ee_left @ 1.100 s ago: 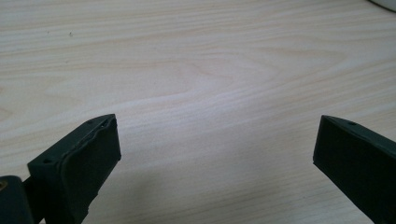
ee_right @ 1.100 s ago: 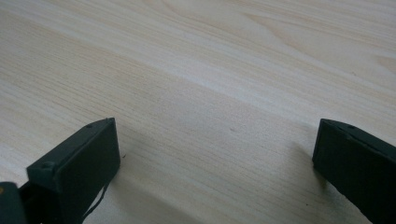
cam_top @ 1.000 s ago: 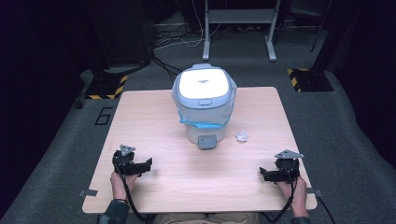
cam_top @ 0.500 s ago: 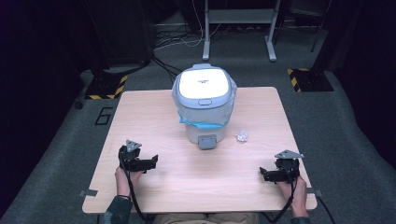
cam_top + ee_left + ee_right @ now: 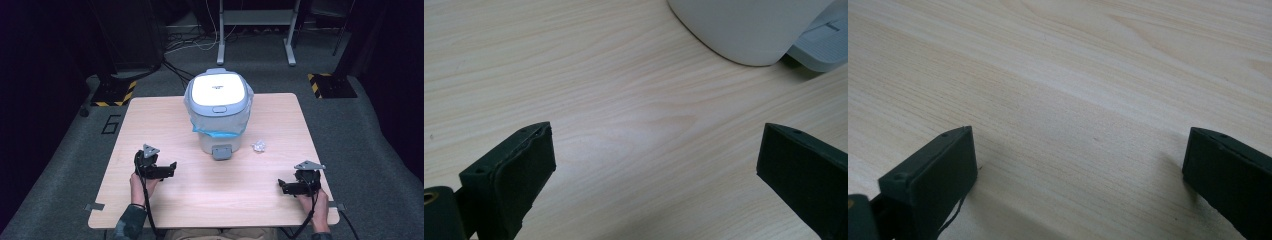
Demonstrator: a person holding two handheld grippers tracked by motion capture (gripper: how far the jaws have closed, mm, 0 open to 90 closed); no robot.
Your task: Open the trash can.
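Pale wood table [image 5: 165, 115] carries a white lidded bin [image 5: 219, 112] with a blue bag liner at centre, a crumpled scrap [image 5: 258, 146] just to its right; left gripper [image 5: 169, 169] has slid forward and inward toward the bin since a second ago, jaws wide apart, holding nothing (bin base looms ahead of it in the left gripper view); right gripper [image 5: 283, 186] unmoved, jaws apart, empty, well clear of the scrap; reads as the approach starting, left side leading.
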